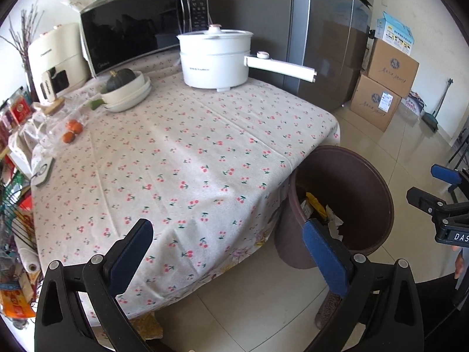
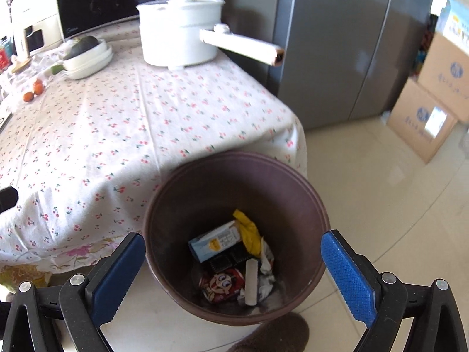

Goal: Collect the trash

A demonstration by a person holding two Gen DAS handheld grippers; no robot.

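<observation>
The right gripper [image 2: 233,267] hangs over the brown bin [image 2: 293,182] beside the table [image 2: 117,123], fingers apart and empty. The trash [image 2: 231,252] lies inside. The left gripper [image 1: 228,252] is wide apart too. Lift straight up, away from the rim.

The left gripper [image 1: 228,252] is held with its blue-padded jaws spread wide and nothing between them. The right gripper [image 2: 233,261] is likewise spread wide and empty, and its black frame shows at the right edge of the left wrist view.
</observation>
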